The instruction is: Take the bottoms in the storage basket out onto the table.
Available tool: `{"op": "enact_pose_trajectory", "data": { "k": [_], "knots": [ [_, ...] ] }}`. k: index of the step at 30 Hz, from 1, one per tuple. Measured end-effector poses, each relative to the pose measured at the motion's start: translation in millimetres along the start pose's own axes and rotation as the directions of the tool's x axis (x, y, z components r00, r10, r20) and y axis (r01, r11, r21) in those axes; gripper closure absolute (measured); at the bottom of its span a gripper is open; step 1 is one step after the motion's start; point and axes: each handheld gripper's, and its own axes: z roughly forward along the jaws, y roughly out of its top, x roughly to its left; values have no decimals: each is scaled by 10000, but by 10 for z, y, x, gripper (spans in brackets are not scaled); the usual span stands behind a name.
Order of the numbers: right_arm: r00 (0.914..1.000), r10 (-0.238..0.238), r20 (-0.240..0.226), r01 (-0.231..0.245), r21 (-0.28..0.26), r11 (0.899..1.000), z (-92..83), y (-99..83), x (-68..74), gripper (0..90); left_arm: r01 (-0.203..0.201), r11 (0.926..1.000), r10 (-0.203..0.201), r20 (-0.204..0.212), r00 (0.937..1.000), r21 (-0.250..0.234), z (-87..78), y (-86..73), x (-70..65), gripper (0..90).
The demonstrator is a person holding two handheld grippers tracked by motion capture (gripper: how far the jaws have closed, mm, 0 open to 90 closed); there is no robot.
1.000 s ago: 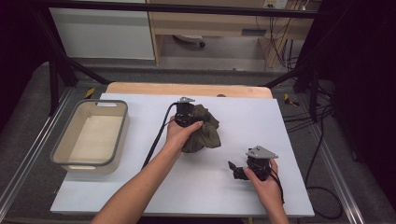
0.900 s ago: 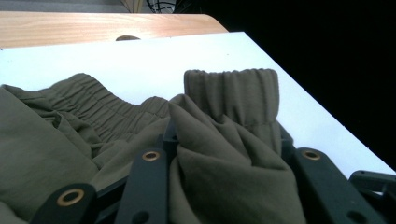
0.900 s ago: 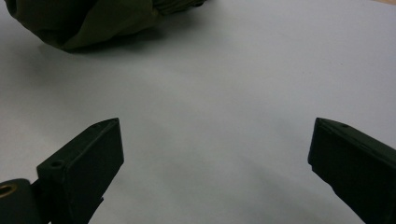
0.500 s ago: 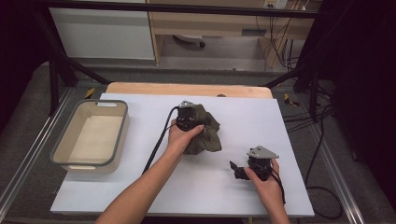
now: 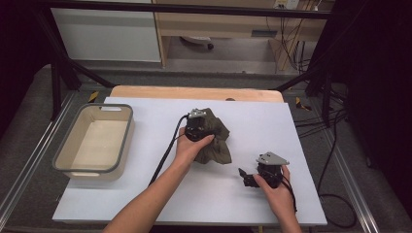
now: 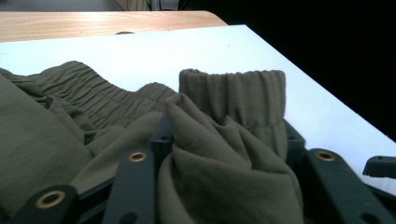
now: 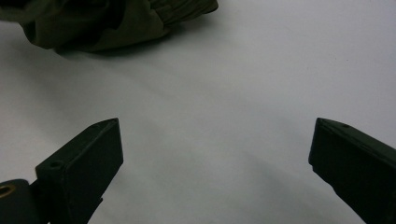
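White covers your worktop [image 5: 145, 194], with a strip of bare wood along the far edge, and on it sit just two things: a crumpled olive garment [image 5: 216, 143] near the middle and an empty beige tub [image 5: 73, 165] by the left edge.

You look to be early in the job. The garment is bunched in a heap, nothing smoothed or folded, and nothing lies in the tub (whether the cloth is bound for it I can't say from here). What you have done is get a hold: almost everything else is left.

Your left tongs [image 5: 196, 127] are clenched on the garment at the heap's far-left part. In the left gripper view a ribbed cuff [image 6: 233, 100] stands up between the jaws, with cloth packed tight between them, and a gathered waistband [image 6: 88, 93] lies just beyond.

Your right tongs [image 5: 245, 177] are released, jaws spread wide, holding nothing. They hover low toward the near right corner of the worktop, apart from the garment, whose edge shows at the top of the right gripper view [image 7: 107, 21].
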Motion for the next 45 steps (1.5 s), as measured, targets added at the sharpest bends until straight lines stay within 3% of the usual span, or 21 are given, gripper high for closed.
{"op": "enact_pose_trajectory", "data": {
  "k": [17, 23, 32, 45],
  "knots": [
    [9999, -110, -30, 110, 43, 9999, 6, 2, 16, 33, 167, 9998, -167, 36, 9999, 50, -12, -18, -3, 431],
    [9995, -301, -20, 301, 61, 9995, 7, 5, 30, 26, 194, 9998, -194, 85, 9998, 63, -21, -14, 20, 319],
    [9998, -205, -47, 205, -1, 9998, -2, 6, 22, 24, 160, 9996, -163, 127, 9998, 225, -15, -26, 44, 178],
    [9995, -301, 20, 301, 138, 9995, 5, 0, 27, 25, 156, 9994, -160, 128, 9998, 313, -62, 0, 71, 147]
  ]
}}
